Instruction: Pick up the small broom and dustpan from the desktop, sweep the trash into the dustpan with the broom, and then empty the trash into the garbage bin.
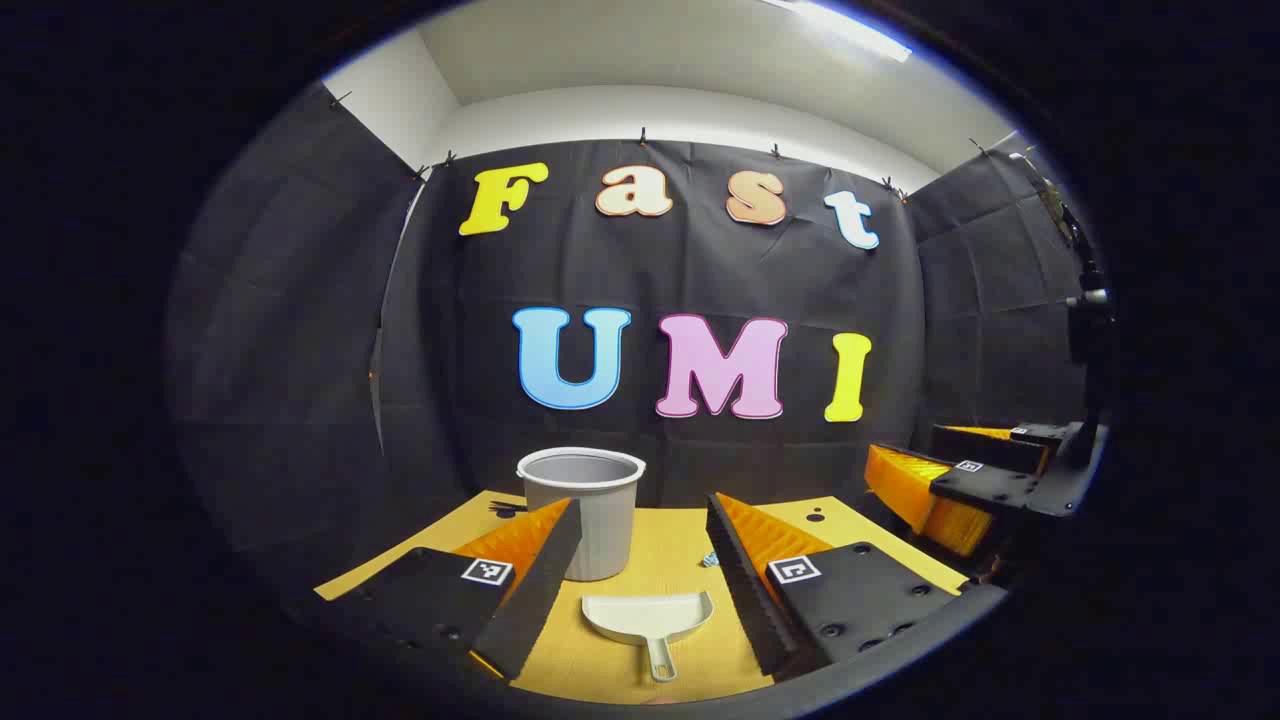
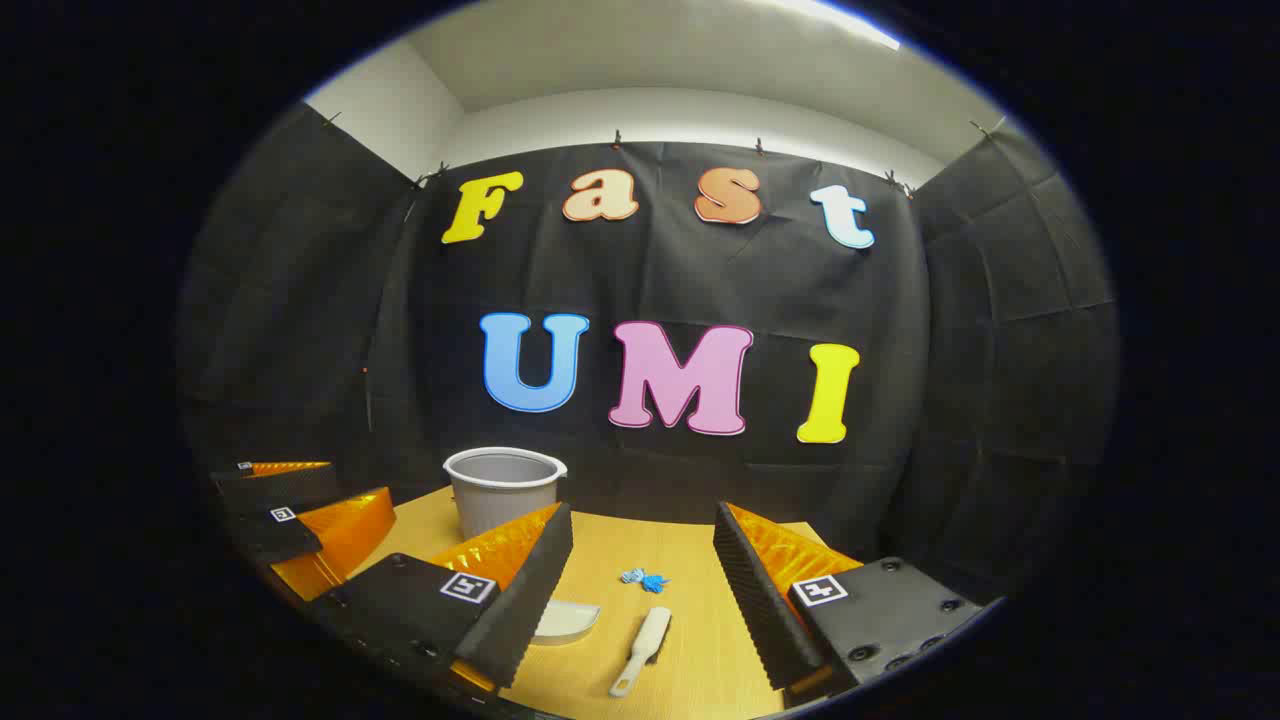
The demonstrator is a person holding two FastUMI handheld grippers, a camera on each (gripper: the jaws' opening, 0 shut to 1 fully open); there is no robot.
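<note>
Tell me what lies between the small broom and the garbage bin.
In the right gripper view, a small blue scrap of trash lies on the desktop between the small broom and the garbage bin; the rest is bare wood.

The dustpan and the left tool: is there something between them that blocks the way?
Nothing visible does. In the left gripper view the dustpan lies on the desktop straight ahead of the open left tool, handle toward it. The garbage bin stands behind the dustpan, not in the path.

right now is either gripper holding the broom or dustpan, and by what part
Nothing is held. The left gripper is open above the dustpan, the right gripper open above the small broom; both tools lie untouched on the desktop.
</note>
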